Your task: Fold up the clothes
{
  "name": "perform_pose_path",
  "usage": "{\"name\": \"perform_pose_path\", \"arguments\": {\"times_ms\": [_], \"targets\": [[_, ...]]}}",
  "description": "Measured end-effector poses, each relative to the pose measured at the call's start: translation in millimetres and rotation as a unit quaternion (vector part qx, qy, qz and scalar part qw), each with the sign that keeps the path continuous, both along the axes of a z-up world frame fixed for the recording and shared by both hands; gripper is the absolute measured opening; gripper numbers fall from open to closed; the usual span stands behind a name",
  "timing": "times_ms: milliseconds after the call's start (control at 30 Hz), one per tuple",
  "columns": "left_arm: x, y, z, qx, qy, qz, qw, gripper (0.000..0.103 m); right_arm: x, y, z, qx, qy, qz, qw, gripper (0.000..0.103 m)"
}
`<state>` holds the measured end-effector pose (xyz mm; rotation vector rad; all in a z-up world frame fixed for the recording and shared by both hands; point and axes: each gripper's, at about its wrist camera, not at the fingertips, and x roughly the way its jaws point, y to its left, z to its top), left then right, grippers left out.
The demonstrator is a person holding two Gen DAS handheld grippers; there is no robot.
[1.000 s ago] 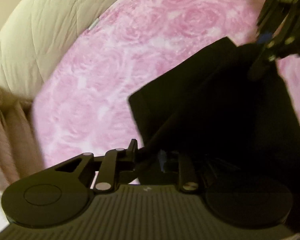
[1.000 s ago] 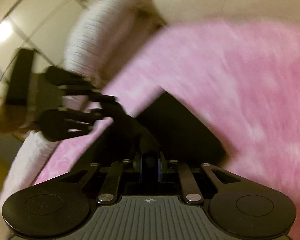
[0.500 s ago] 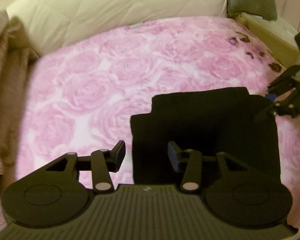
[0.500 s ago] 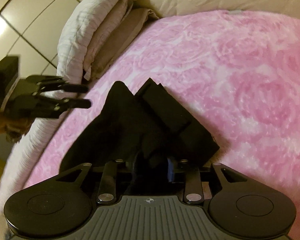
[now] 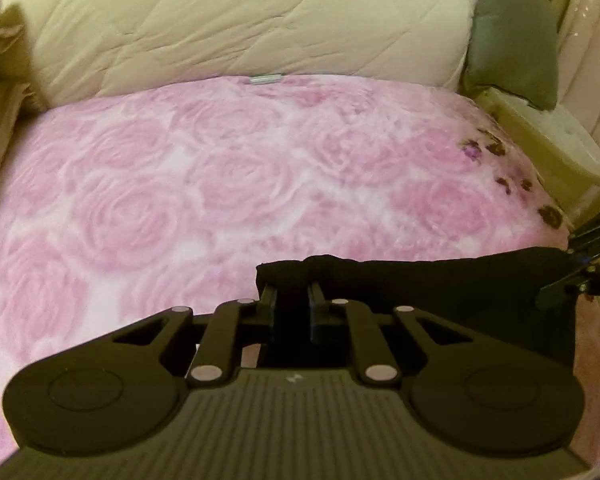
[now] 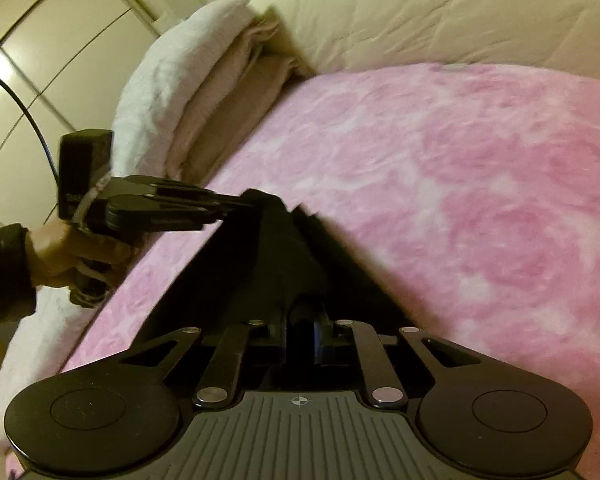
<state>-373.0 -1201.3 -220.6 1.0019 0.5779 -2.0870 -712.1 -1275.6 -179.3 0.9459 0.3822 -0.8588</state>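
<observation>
A black garment (image 5: 440, 284) is stretched between my two grippers above a pink rose-patterned blanket (image 5: 228, 184). My left gripper (image 5: 292, 300) is shut on its near-left edge. In the right wrist view the garment (image 6: 276, 264) runs from my right gripper (image 6: 304, 328), which is shut on a bunched edge, up to the left gripper (image 6: 236, 204), held in a hand at the left. In the left wrist view the right gripper (image 5: 572, 276) grips the garment's far right end. The lower part of the garment is hidden behind the gripper bodies.
A cream quilted duvet (image 5: 240, 24) lies along the back of the bed. A grey cushion (image 5: 516, 36) stands at the back right. Folded white and beige bedding (image 6: 204, 92) is stacked at the left. Wardrobe doors (image 6: 40, 40) are beyond the bed's left edge.
The left gripper was open above the flat garment, then closed on its edge. Both grippers have lifted the garment, stretching it between them.
</observation>
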Motion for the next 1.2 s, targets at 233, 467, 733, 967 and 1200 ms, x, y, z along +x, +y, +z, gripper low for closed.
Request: {"name": "perform_pose_path", "arguments": {"times_ms": [233, 467, 733, 967, 1200], "targets": [[19.4, 3.4, -16.8, 0.011, -0.019, 0.083, 0.9963, 0.041, -15.5, -18.7, -33.7, 0.041, -0.008, -0.006, 0.999, 0.018], [126.0, 90.5, 26.0, 0.025, -0.03, 0.226, 0.9732, 0.047, -24.9, 20.7, -16.3, 0.043, 0.026, -0.038, 0.998, 0.059], [206.6, 205.6, -19.6, 0.158, 0.061, 0.4, 0.9005, 0.055, 10.1, 55.4, -49.9, 0.135, -0.041, -0.032, 0.989, 0.075], [211.6, 218.3, -69.0, 0.18, 0.163, 0.42, 0.8742, 0.061, 36.1, 49.3, -72.3, 0.137, -0.08, -0.063, 0.985, 0.08], [204.5, 232.0, -59.3, 0.155, 0.167, 0.415, 0.8809, 0.015, 36.0, 26.0, -82.5, 0.164, -0.081, -0.119, 0.976, 0.03]]}}
